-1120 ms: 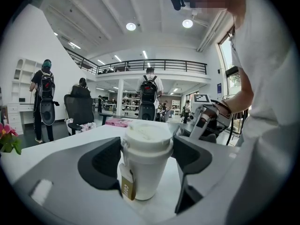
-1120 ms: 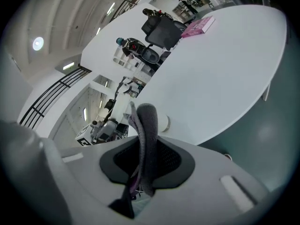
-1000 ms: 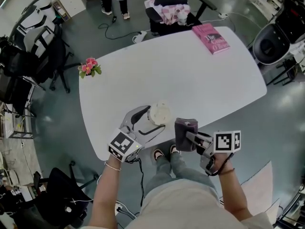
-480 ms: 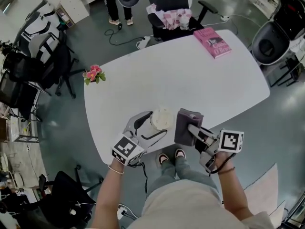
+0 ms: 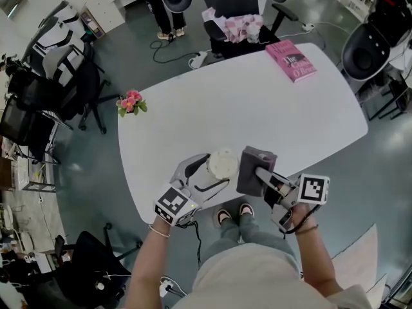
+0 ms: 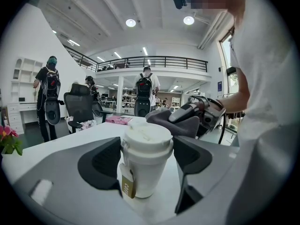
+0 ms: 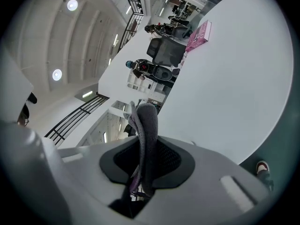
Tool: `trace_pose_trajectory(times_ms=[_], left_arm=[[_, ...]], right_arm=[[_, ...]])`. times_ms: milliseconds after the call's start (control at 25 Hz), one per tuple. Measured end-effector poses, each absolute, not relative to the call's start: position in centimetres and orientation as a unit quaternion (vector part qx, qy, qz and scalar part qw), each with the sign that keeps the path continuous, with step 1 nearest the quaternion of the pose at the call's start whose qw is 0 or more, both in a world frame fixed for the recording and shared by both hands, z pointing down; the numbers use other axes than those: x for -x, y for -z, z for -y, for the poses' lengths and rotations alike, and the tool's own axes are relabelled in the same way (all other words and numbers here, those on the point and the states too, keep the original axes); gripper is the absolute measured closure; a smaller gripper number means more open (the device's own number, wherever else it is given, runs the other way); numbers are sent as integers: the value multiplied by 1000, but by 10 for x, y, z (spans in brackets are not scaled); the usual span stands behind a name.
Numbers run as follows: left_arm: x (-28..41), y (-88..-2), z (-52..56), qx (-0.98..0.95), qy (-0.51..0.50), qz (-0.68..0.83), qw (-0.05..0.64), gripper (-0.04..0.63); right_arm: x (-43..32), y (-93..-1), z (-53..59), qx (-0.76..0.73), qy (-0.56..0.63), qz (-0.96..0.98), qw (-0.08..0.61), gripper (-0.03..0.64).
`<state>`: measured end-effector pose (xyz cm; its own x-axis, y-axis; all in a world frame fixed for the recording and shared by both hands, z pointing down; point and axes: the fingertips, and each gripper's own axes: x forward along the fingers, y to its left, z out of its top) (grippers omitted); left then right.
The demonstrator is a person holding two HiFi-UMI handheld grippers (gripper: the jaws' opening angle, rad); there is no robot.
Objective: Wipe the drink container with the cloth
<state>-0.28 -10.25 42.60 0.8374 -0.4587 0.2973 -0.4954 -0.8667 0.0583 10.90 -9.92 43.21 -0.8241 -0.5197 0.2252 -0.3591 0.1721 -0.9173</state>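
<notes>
- Cup (image 5: 222, 165): white, tapered, matte, with a domed white lid. It stands upright on the table (image 5: 257, 102) at the near edge. A small brown tag (image 6: 126, 187) hangs on its side.
- Cloth (image 5: 250, 161): grey, soft and thick, folded into a rough rectangle. It is held up just to the right of the cup. Contact with the cup cannot be confirmed.
- Table: white, smooth, with rounded corners.
- Left gripper (image 5: 211, 172): the cup is clasped between the dark, curved pads, one on each side below the lid's rim. The gripper is pointed to the far right and slightly down. The forearm comes in from the near left, with the marker cube by the wrist.
- Right gripper (image 5: 259, 174): the jaws are pinched on a fold of the cloth, which stands up between the ribbed pads. The gripper is pointed to the far left, towards the cup, and tilted slightly down. The hand is at the near right.
- A pink book (image 5: 291, 60) lies at the far right corner.
- Pink flowers (image 5: 131, 102) are seen at the left edge.
</notes>
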Motion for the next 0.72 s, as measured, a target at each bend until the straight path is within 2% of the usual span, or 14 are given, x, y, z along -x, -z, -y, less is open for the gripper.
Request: trace_pose_trajectory(times_ms=[720], left_arm=[[3, -427, 103, -955, -141, 251, 67, 242]], right_arm=[[-105, -460, 99, 310, 617, -722, 48, 549]])
